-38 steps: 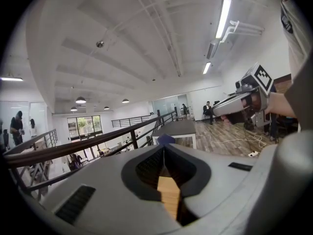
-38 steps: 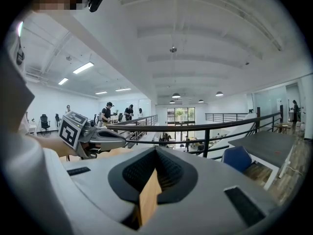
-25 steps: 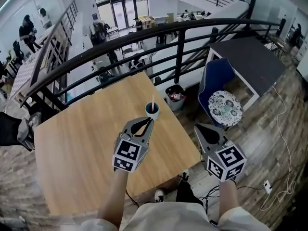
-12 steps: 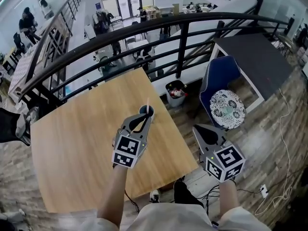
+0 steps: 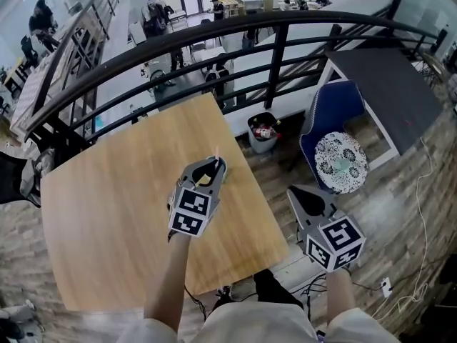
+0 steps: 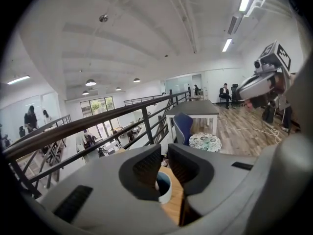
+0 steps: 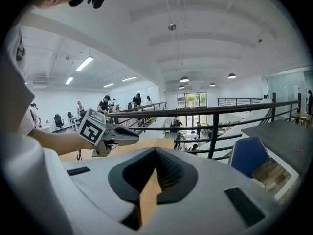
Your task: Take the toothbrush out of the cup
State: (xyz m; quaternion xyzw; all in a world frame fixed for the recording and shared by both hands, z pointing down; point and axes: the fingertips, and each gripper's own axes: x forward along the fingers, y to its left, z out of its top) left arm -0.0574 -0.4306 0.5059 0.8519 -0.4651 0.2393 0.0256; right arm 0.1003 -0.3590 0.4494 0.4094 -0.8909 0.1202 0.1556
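Line up on the toothbrush (image 5: pixel 216 151) handle.
Your left tool (image 6: pixel 164 154), narrowly spread, sits over the cup (image 6: pixel 164 189); the handle pokes up at 12 o'clock. Centre, pinch, lift straight. Right tool (image 7: pixel 156 152) is pressed together.

the left gripper (image 5: pixel 213 167) hides most of the cup (image 6: pixel 168 194) and all but the toothbrush (image 5: pixel 216 151) tip.

A wooden table (image 5: pixel 107 213) lies beneath the left gripper (image 5: pixel 216 164). A black railing (image 5: pixel 271 56) runs beyond it. Ahead of the right gripper (image 5: pixel 296 191) stand a full trash bin (image 5: pixel 262 133) and a blue chair (image 5: pixel 332 109) holding a patterned cushion (image 5: pixel 341 163).
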